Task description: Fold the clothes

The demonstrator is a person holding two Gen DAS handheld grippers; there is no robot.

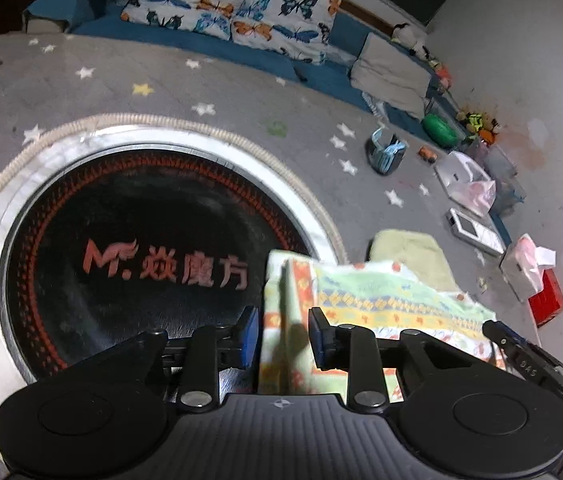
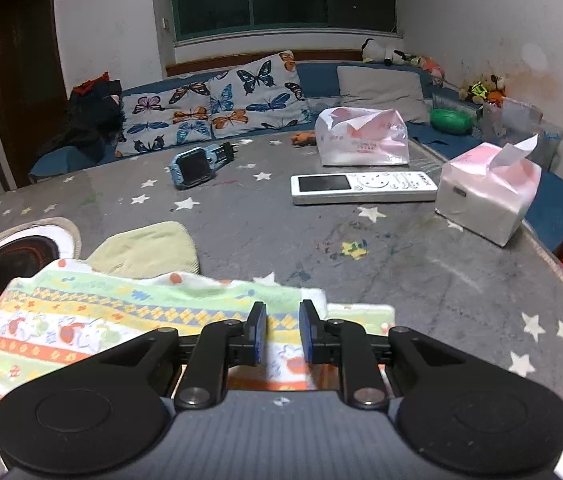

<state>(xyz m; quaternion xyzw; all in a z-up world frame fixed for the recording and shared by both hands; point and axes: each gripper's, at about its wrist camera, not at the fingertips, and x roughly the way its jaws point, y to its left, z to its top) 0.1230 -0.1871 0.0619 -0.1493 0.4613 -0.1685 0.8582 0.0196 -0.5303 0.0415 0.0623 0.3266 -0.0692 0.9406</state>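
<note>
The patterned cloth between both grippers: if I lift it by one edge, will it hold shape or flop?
Likely flop: the patterned cloth lies in soft folds and drapes over the burner rim. Probably light, being thin, layered fabric. It may slip, since the jaws of the left gripper and right gripper stand slightly apart around it, not clamped.
</note>
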